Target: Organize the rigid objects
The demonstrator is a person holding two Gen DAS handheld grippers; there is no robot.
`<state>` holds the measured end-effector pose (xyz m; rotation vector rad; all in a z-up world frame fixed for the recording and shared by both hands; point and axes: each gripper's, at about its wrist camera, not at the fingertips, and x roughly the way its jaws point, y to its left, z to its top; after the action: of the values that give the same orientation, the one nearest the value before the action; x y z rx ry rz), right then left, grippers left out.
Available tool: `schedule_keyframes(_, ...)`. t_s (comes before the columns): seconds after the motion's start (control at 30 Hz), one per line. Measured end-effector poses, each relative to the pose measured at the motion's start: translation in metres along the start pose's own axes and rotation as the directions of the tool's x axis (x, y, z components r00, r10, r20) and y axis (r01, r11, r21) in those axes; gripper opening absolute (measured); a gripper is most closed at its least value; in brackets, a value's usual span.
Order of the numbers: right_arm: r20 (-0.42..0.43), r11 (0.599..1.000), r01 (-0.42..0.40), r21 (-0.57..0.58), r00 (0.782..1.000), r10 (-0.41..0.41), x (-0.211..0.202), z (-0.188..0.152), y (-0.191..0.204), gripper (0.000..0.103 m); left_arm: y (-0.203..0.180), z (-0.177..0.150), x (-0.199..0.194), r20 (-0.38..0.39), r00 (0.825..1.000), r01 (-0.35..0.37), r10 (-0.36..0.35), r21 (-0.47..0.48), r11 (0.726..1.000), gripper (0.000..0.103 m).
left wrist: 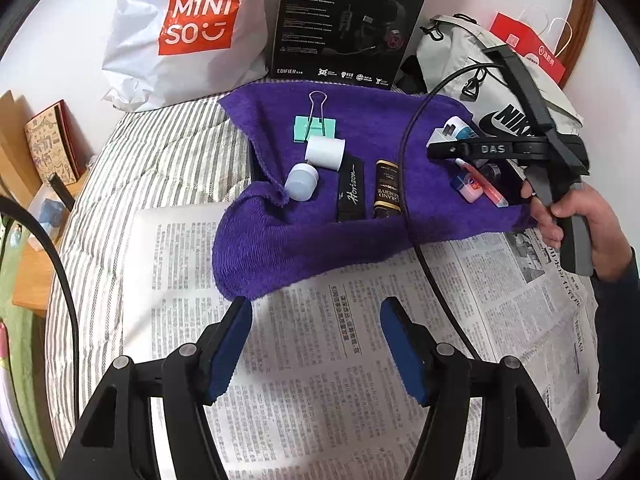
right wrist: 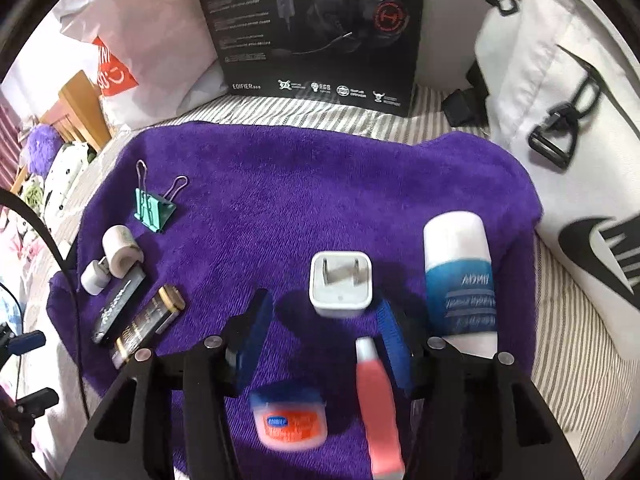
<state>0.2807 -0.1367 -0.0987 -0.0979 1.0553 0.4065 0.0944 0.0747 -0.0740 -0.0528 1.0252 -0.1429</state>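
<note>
A purple towel (right wrist: 304,184) carries small objects. In the right wrist view my right gripper (right wrist: 324,312) is open and empty, hovering just above a white plug adapter (right wrist: 340,284), with a blue-white tube (right wrist: 458,276) to its right, a pink tube (right wrist: 378,404) and a small Vaseline jar (right wrist: 290,420) below. At the left lie a green binder clip (right wrist: 154,208), a tape roll (right wrist: 120,250), a black Horizon box (right wrist: 118,306) and a brown-gold box (right wrist: 148,326). My left gripper (left wrist: 316,310) is open and empty over newspaper (left wrist: 320,360), near the towel's front edge (left wrist: 256,264).
A black headset box (right wrist: 316,28), a white Miniso bag (left wrist: 180,28) and a white Nike bag (right wrist: 560,120) stand behind and right of the towel. A black cable (left wrist: 408,168) crosses the towel. A wooden bedside shelf (left wrist: 28,184) is at the left.
</note>
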Motion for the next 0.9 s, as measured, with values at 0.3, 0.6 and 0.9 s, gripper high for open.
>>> schedule_keyframes(0.3,0.093,1.000,0.009,-0.006,0.996,-0.008,-0.064,-0.032,0.008,0.077,-0.016,-0.006,-0.016,0.029,0.999,-0.046,0.046,0.004,0.999,0.079)
schedule_keyframes(0.6,0.172,0.999,0.029,0.036,0.984,-0.034,-0.135,-0.080,0.006,0.090,-0.044,-0.009,-0.035,0.060,0.994,-0.094,0.093,0.015,0.995,0.089)
schedule_keyframes(0.9,0.179,0.993,0.040,0.113,0.982,-0.060,-0.174,-0.127,-0.004,0.097,-0.070,-0.014,-0.053,0.085,0.988,-0.130,0.129,0.006,0.991,0.095)
